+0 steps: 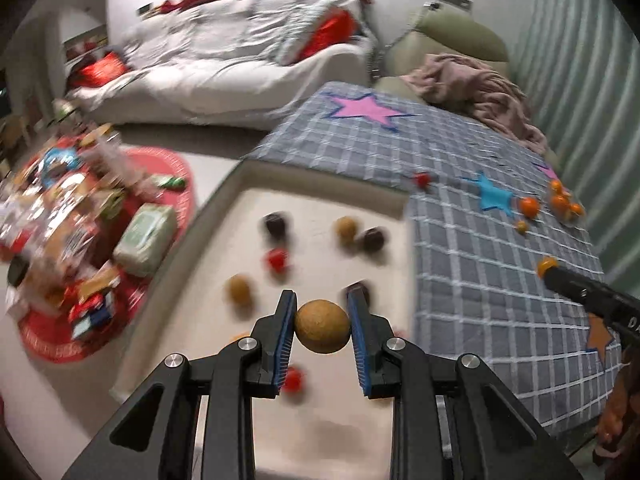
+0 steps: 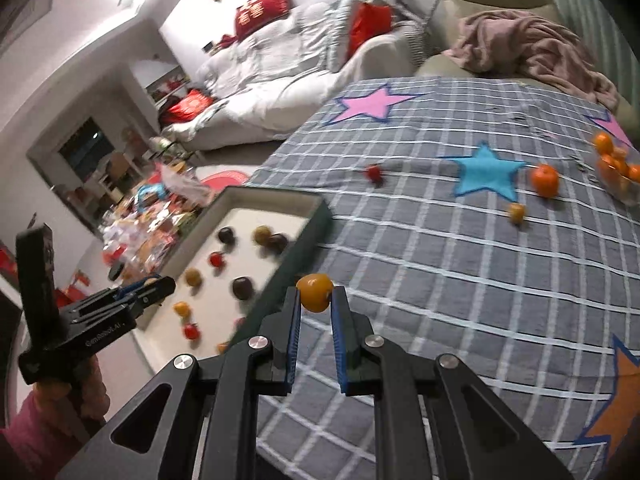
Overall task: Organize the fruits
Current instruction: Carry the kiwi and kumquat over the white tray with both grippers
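Note:
My left gripper (image 1: 322, 320) is shut on a round tan fruit (image 1: 322, 326) and holds it above the white tray (image 1: 320, 196). The tray holds several small fruits: dark ones (image 1: 276, 224), red ones (image 1: 277, 259) and tan ones (image 1: 240, 289). My right gripper (image 2: 316, 300) is shut on a small orange fruit (image 2: 315, 293) over the checked cloth beside the tray's dark rim (image 2: 304, 240). The left gripper also shows in the right wrist view (image 2: 154, 286), over the tray. Loose on the cloth lie an orange (image 2: 544, 180), a small yellow fruit (image 2: 517, 212) and a red fruit (image 2: 374, 173).
A clear bowl of oranges (image 2: 618, 168) stands at the cloth's far right. The grey checked cloth (image 2: 440, 260) with star patches covers the table. A cluttered low table (image 1: 68, 216) of snacks stands left. A white sofa (image 1: 224, 64) and a pink blanket (image 2: 532, 52) lie behind.

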